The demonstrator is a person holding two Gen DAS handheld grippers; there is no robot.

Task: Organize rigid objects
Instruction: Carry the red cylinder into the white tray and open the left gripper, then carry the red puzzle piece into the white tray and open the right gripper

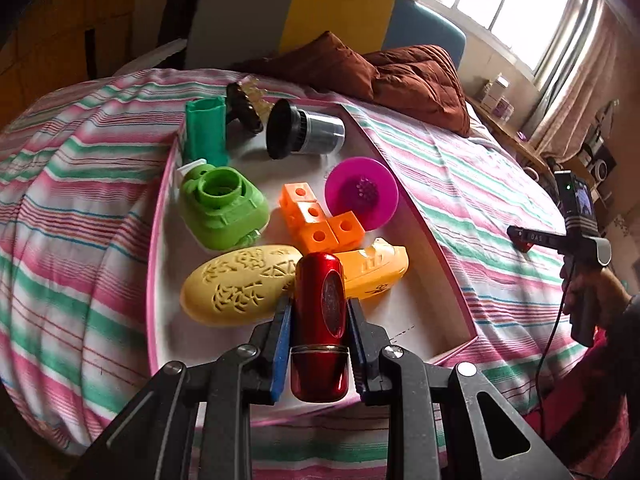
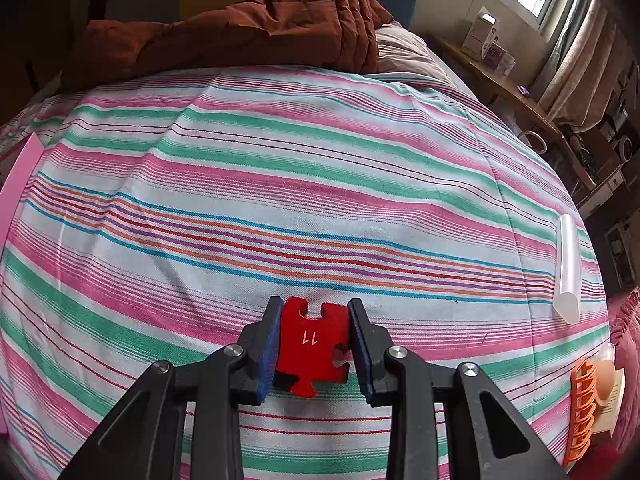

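Showing, from the left wrist only, a shallow pink-edged tray (image 1: 448,276) lying on the striped bedsheet (image 1: 80,208) and crowded with plastic things: a green tube (image 1: 206,132) standing at the far end, a black-capped jar (image 1: 306,130) lying on its side next to it, a green housing with a round opening (image 1: 222,210), orange cubes joined together (image 1: 316,224), a magenta disc (image 1: 361,194) leaning against the cubes, a pale yellow carved oval (image 1: 236,284) and an orange boat-like shell (image 1: 376,272) at the near end. Pinching a glossy red capsule (image 1: 319,328) between the blue pads of the left gripper (image 1: 318,312), the capsule lying lengthwise along the fingers, above the tray's near end and just in front of the oval and the shell. Catching also, at the far right of that view, the right gripper (image 1: 520,238) held out over the sheet in a hand (image 1: 592,292), well apart from the tray. Showing, from the right wrist alone, that gripper (image 2: 314,340) squeezed onto a flat red puzzle piece (image 2: 312,348) marked "11", with notches and tabs along its edges, held above bare striped sheet. Revealing there too a clear tube (image 2: 568,268) near the right edge of the bed and an orange slatted clip (image 2: 582,412) at the lower right, neither visible from the left. Sharing between both views a rumpled brown quilt (image 2: 240,24) at the head of the bed.
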